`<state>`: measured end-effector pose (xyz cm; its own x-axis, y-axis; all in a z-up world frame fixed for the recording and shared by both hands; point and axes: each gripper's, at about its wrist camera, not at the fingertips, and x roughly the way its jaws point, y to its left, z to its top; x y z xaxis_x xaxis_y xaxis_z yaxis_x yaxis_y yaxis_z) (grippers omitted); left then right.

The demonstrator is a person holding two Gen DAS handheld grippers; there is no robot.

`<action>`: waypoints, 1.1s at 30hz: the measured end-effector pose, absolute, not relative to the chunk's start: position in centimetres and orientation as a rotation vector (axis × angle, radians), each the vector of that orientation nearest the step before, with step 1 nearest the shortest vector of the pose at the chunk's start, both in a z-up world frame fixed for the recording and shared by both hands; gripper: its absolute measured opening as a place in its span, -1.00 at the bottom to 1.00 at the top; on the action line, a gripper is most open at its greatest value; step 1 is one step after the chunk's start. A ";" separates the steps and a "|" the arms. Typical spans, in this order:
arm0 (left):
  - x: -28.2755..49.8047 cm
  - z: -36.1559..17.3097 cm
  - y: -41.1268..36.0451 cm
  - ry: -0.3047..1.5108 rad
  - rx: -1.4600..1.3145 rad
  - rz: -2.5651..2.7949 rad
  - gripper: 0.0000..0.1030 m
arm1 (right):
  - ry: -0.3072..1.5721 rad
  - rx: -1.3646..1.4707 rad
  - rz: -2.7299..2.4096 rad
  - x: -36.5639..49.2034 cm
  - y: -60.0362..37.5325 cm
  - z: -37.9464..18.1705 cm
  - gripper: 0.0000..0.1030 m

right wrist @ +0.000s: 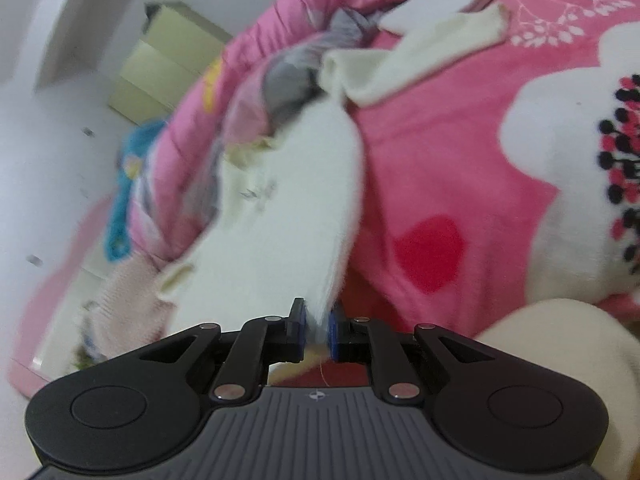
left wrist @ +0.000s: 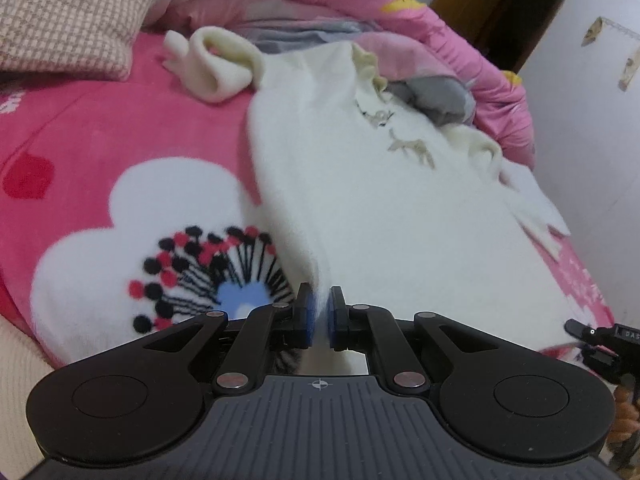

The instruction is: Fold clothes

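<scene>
The left tool (left wrist: 319, 312) pinches the near hem of the white sweater (left wrist: 380, 200); the right tool (right wrist: 317, 326) clamps its other hem corner. The sweater stretches toward twelve o'clock over the pink blanket (left wrist: 80, 128), the pink quilt (left wrist: 460, 44) beyond.

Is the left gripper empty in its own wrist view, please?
No, the left gripper is shut on the hem of the white sweater, which lies on the pink blanket.

a home bedroom: pink floral bedspread (left wrist: 100, 128), checked pillow (left wrist: 68, 16)
</scene>
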<state>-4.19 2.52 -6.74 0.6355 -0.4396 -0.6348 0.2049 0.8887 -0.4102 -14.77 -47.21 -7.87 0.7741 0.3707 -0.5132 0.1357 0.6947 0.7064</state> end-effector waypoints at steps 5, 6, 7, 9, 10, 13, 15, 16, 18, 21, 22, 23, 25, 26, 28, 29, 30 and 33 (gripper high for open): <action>-5.0 -7.2 3.1 0.784 -0.279 -0.373 -0.75 | 0.663 0.699 -0.015 -16.8 -48.0 -6.7 -0.52; -5.3 -7.3 3.3 0.775 -0.275 -0.374 -0.68 | 0.638 0.682 -0.027 -17.3 -48.0 -6.2 -0.51; -5.5 -7.3 3.4 0.767 -0.271 -0.376 -0.54 | 0.613 0.665 -0.038 -17.7 -48.0 -5.7 -0.51; -5.7 -7.3 3.5 0.748 -0.265 -0.375 -0.32 | 0.576 0.619 -0.011 -17.8 -47.1 -4.7 -0.51; -5.7 -7.2 3.5 0.739 -0.264 -0.374 -0.24 | 0.567 0.585 0.021 -17.5 -46.2 -4.3 -0.49; -5.8 -7.0 3.4 0.719 -0.273 -0.379 -0.10 | 0.579 0.423 0.162 -15.7 -41.8 -3.6 -0.31; -5.7 -6.9 3.4 0.714 -0.288 -0.378 -0.05 | 0.587 0.252 0.267 -15.1 -37.7 -3.8 -0.25; -5.8 -6.9 3.5 0.710 -0.296 -0.376 -0.02 | 0.588 0.157 0.321 -14.9 -35.6 -3.9 -0.25; -5.9 -6.8 3.6 0.702 -0.311 -0.374 0.02 | 0.583 -0.031 0.433 -14.6 -31.4 -4.3 -0.25; -5.9 -7.0 3.7 0.705 -0.337 -0.368 0.04 | 0.560 -0.266 0.601 -15.2 -26.3 -5.8 -0.25; -5.8 -7.2 3.7 0.708 -0.346 -0.365 0.04 | 0.556 -0.324 0.641 -15.4 -25.1 -6.3 -0.25; -5.8 -7.3 3.8 0.712 -0.357 -0.361 0.04 | 0.554 -0.371 0.673 -15.5 -24.1 -6.8 -0.25; -5.8 -7.6 4.1 0.716 -0.375 -0.357 0.04 | 0.534 -0.467 0.699 -15.8 -22.5 -7.5 -0.26; -5.9 -7.6 4.2 0.716 -0.380 -0.356 0.04 | 0.515 -0.520 0.699 -16.2 -21.8 -7.9 -0.27; -6.0 -7.6 4.4 0.711 -0.385 -0.355 0.04 | 0.471 -0.608 0.677 -16.7 -21.1 -8.5 -0.30; -6.0 -7.6 4.5 0.707 -0.388 -0.355 0.04 | 0.453 -0.636 0.661 -16.6 -21.0 -8.8 -0.32; -6.1 -7.6 4.6 0.704 -0.391 -0.355 0.05 | 0.436 -0.663 0.646 -16.6 -20.8 -9.0 -0.35; -6.2 -7.6 4.7 0.698 -0.396 -0.351 0.09 | 0.387 -0.728 0.605 -16.5 -20.4 -9.7 -0.55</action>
